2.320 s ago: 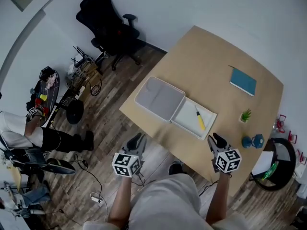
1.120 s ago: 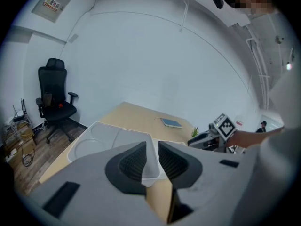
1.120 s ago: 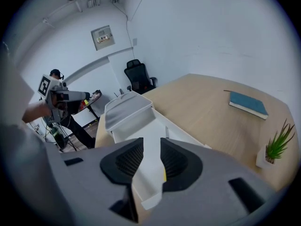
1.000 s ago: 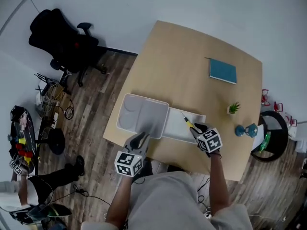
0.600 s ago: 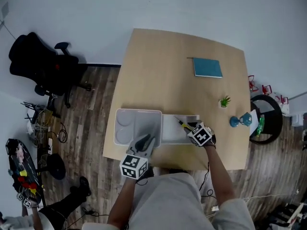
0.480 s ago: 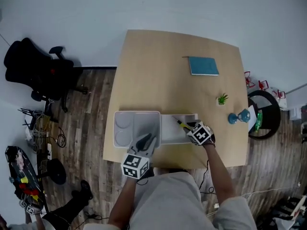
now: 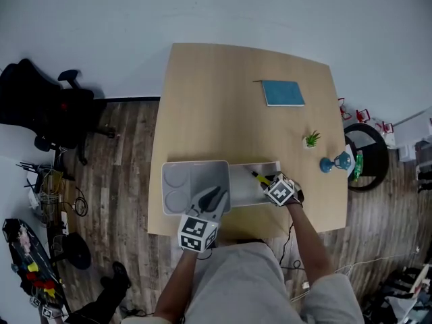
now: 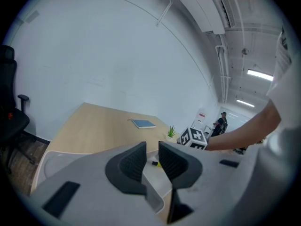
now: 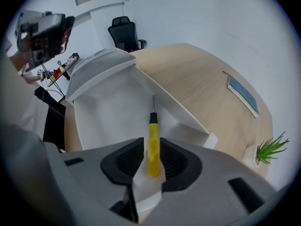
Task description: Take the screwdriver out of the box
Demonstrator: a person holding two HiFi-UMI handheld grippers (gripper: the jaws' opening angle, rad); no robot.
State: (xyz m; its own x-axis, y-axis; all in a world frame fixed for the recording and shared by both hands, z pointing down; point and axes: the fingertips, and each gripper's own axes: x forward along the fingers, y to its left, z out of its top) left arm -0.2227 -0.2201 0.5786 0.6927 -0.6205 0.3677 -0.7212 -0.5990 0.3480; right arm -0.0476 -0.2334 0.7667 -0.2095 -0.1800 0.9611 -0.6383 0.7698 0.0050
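A white box [image 7: 244, 193] lies open near the table's front edge, its lid [image 7: 192, 184] flat to the left. A yellow-handled screwdriver [image 7: 259, 176] rests in the tray. My right gripper [image 7: 269, 181] points steeply down into the tray. In the right gripper view the handle [image 9: 153, 142] lies between the pads, shaft pointing away, and the jaws are closing on it without a clear squeeze. My left gripper [image 7: 214, 196] hovers over the lid's near right corner, open and empty. In the left gripper view its fingers [image 8: 133, 162] frame the tray and the right gripper's marker cube [image 8: 194, 136].
A blue book [image 7: 283, 92] lies at the far right of the wooden table [image 7: 223, 106]. A small green plant [image 7: 311, 140] and a blue object [image 7: 335, 162] stand by the right edge. On the floor are a black office chair [image 7: 47, 110] at left and a black ring [image 7: 364, 160] at right.
My right gripper has sunk into the tray over the screwdriver's handle. My left gripper has shifted right, over the lid's near corner. The head view has swung round.
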